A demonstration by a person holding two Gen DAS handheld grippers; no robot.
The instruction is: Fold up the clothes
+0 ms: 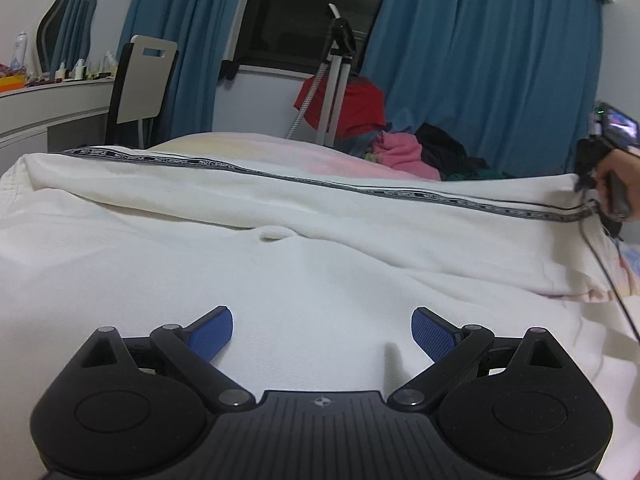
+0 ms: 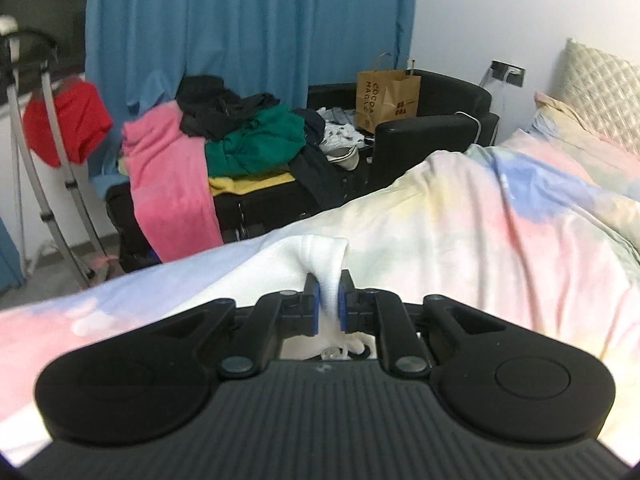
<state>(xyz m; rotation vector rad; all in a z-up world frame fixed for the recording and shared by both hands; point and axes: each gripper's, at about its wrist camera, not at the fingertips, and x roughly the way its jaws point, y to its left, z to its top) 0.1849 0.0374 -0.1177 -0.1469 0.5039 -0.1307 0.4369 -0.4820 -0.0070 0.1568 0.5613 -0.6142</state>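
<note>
A white garment [image 1: 280,248] lies spread across the bed [image 2: 500,216], its far edge folded over so a black printed band [image 1: 320,182] shows. The left gripper [image 1: 322,330] hovers over the near cloth, spread wide and holding nothing. At the right, the right gripper [image 2: 329,300] pinches a bunched corner of the garment. Beyond the bed, a pile of clothes [image 2: 240,136] sits before blue curtains [image 2: 248,24].

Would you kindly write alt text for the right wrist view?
The right gripper is shut on a bunched edge of the white garment, lying on a pastel duvet. Behind, a pile of clothes covers a black sofa before blue curtains.
</note>
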